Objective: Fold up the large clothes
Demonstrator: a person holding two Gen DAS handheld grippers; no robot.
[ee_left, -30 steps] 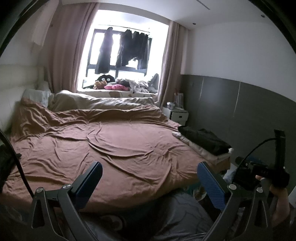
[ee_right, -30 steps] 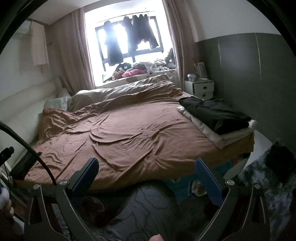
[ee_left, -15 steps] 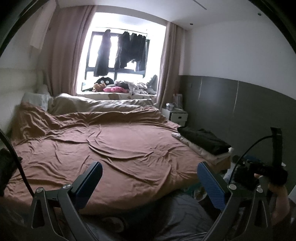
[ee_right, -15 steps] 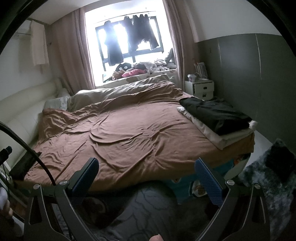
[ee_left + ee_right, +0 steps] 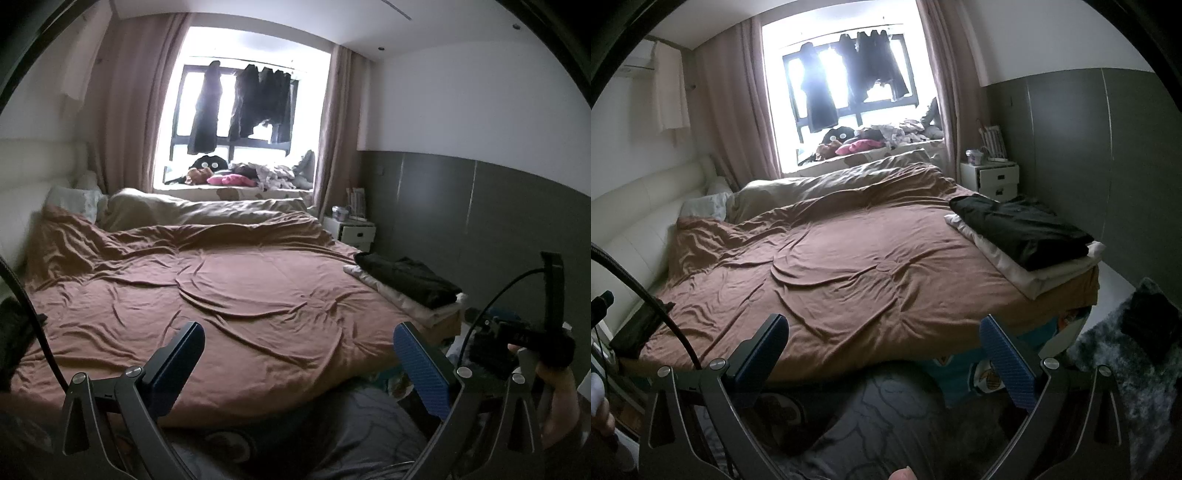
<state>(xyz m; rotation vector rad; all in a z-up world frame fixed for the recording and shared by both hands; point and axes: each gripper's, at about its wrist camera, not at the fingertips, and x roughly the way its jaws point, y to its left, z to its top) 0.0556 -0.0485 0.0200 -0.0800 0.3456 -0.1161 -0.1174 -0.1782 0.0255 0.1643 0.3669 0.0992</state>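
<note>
Both tools empty: left gripper [image 5: 297, 354] and right gripper [image 5: 882, 347] held off the bed's near edge, jaws spread wide, clamped on nothing. Brown duvet [image 5: 849, 258] bare across the middle. At the bed's right edge, a folded black garment [image 5: 1023, 229] stacked on a folded white one [image 5: 1041, 273]. Likely between garments; next move calls for fetching another large piece and spreading it flat mid-bed. Dark item on the shaggy rug [image 5: 1108, 354], right, may be one, cannot tell. No containers seen. Farther: clothes heaped on the window ledge [image 5: 273, 173].

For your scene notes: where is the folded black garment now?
In both views, the folded black garment lies atop a white folded cloth at the bed's right edge, near the nightstand.
</note>
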